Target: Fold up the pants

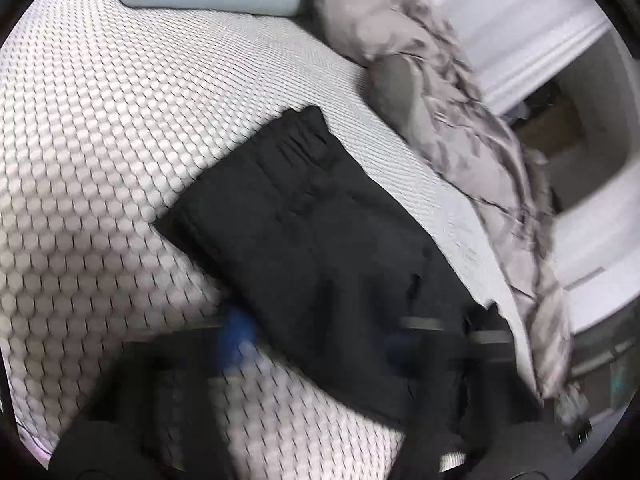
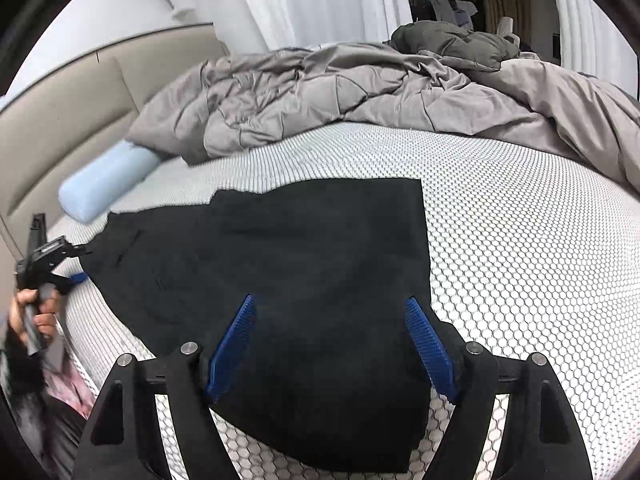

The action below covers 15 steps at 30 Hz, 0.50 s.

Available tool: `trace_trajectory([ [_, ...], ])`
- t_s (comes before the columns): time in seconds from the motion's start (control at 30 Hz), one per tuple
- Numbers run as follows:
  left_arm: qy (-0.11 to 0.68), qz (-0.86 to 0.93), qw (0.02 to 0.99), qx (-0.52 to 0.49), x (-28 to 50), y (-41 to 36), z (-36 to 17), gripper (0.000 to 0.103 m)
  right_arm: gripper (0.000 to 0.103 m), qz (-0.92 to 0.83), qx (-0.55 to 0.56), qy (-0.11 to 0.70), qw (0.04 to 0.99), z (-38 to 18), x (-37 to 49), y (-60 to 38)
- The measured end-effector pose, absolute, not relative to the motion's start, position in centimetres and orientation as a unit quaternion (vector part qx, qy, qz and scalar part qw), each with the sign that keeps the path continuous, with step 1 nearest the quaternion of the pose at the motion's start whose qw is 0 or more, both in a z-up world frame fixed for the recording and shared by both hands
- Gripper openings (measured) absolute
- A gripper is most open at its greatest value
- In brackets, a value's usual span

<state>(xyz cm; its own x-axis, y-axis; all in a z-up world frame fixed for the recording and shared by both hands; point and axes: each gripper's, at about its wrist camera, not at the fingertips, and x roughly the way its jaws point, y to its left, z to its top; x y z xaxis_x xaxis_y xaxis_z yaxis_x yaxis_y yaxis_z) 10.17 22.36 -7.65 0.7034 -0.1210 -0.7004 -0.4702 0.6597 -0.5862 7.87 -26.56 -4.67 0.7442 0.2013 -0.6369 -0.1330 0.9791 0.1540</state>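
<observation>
Black pants [image 2: 288, 280] lie flat on the white honeycomb mattress [image 2: 520, 260], folded into a wide slab with one leg end toward me. My right gripper [image 2: 332, 320] is open, its blue fingers [image 2: 236, 344] spread above the near part of the pants. My left gripper [image 2: 72, 266] shows at the far left of the right wrist view, held by a hand at the pants' left edge. In the blurred left wrist view the pants [image 1: 320, 240] run diagonally, and the left gripper [image 1: 316, 344] looks open, one blue finger [image 1: 236, 336] on the mattress, the other over the cloth.
A rumpled grey duvet [image 2: 360, 96] lies along the far side of the bed. A light blue bolster pillow [image 2: 104, 176] lies by the beige headboard [image 2: 60, 120]. White curtains [image 2: 312, 0] hang behind. The mattress edge drops off at the left.
</observation>
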Motion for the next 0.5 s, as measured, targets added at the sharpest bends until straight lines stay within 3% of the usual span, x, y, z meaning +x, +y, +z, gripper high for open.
trace_trajectory([
  [0.17, 0.320, 0.112, 0.891, -0.303, 10.2, 18.6, -2.2, 0.000, 0.080, 0.091, 0.039, 0.361, 0.927, -5.9, 8.1, -27.4],
  [0.4, 0.274, -0.056, 0.946, -0.162, 11.8, 1.5, 9.8, 0.001, 0.080, 0.071, 0.068, 0.342, 0.935, -4.5, 6.2, -31.4],
  [0.47, 0.291, -0.147, 0.935, -0.137, 12.4, -5.4, 10.9, 0.009, 0.080, 0.057, 0.083, 0.338, 0.936, -4.4, 5.7, -32.7],
  [0.5, 0.309, -0.193, 0.922, -0.128, 12.8, -8.1, 10.8, 0.032, 0.080, 0.049, 0.092, 0.336, 0.936, -4.4, 5.5, -33.5],
])
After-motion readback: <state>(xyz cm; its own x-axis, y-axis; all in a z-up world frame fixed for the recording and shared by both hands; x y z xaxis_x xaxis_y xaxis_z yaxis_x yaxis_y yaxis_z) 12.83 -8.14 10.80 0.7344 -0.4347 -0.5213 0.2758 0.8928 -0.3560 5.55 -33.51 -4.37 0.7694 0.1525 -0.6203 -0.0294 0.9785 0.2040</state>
